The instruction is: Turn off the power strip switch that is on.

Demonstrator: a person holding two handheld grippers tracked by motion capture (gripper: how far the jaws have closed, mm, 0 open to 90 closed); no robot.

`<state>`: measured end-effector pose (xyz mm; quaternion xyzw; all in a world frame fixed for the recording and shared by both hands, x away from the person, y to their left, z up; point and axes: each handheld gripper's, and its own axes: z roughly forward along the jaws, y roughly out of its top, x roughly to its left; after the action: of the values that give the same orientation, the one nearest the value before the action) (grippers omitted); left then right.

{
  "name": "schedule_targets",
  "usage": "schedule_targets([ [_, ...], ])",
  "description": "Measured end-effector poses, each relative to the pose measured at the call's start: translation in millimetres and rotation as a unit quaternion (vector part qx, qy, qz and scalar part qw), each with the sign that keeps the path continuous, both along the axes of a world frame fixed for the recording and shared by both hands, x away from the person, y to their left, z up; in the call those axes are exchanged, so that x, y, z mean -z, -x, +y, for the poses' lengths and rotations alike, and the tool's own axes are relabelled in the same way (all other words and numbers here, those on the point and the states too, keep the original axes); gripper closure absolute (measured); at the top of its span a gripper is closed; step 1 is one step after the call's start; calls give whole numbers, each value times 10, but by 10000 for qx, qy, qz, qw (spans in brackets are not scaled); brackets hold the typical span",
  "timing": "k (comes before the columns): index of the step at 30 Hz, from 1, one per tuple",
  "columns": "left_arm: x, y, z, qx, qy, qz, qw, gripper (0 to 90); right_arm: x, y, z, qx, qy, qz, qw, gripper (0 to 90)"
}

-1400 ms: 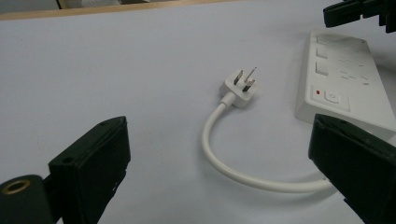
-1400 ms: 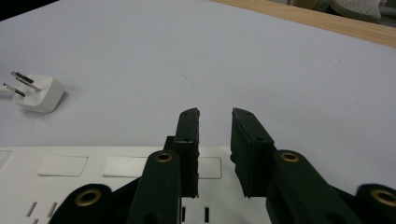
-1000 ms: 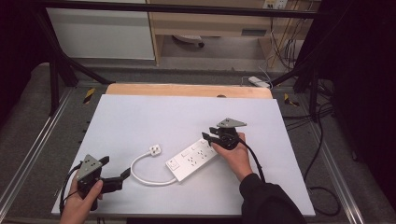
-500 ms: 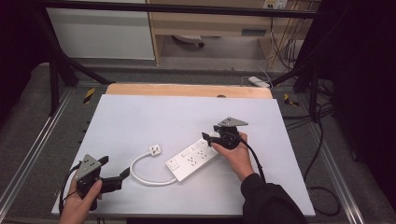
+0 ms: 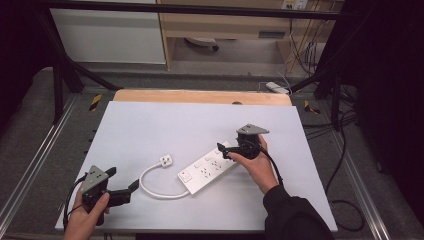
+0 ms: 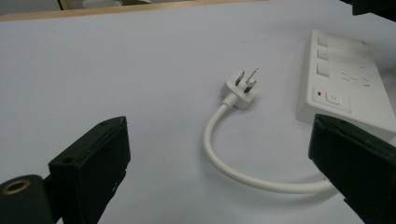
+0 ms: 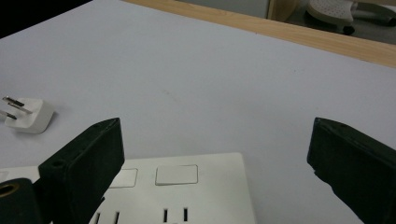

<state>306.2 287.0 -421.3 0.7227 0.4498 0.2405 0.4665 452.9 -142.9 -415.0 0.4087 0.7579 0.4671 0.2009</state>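
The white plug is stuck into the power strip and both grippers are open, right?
Not quite. In the left gripper view the plug lies loose on the table, prongs bare, apart from the power strip. Both the left gripper and right gripper are open.

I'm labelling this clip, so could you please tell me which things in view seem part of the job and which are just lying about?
Likely part of the job:
- white power strip, under the open right claw
- its plug and white cord, ahead of the open left claw

Just lying about:
- a second white power strip on the floor
- cables on the floor
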Motion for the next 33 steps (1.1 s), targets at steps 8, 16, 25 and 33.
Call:
schedule_targets([
  [8,0,3,-4,-3,0,5,10000,56,-176,70,-140,72,-225,-162,9996,56],
  [16,0,7,-8,3,-14,-2,10000,56,-346,160,-338,148,-368,-350,9986,61],
  [25,1,13,-14,-1,-19,-7,10000,56,-483,273,-555,161,-447,-568,9973,70],
  [33,-3,22,-15,17,-19,-9,10000,56,-579,395,-763,294,-554,-709,9955,38],
])
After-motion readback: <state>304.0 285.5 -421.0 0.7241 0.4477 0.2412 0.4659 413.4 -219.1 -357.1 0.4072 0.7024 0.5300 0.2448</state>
